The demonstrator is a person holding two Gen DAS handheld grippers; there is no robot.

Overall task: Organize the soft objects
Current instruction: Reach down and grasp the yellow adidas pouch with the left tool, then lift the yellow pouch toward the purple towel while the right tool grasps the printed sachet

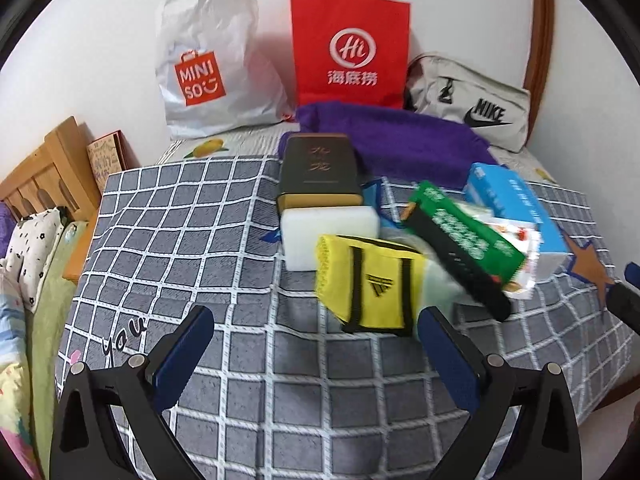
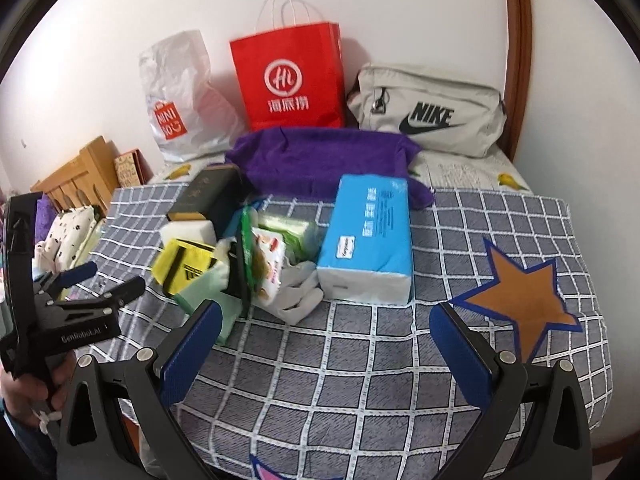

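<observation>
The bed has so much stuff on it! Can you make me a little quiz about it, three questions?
1. True or false: the red paper bag stands between the white plastic bag and the grey Nike bag.
2. What colour is the towel lying in front of those bags?
3. Which is right? A: the left gripper grips the yellow sock. B: both the left gripper and the right gripper have their jaws apart and hold nothing. C: the right gripper grips the blue tissue pack.

Key: 1 true; 2 purple; 3 B.
</observation>
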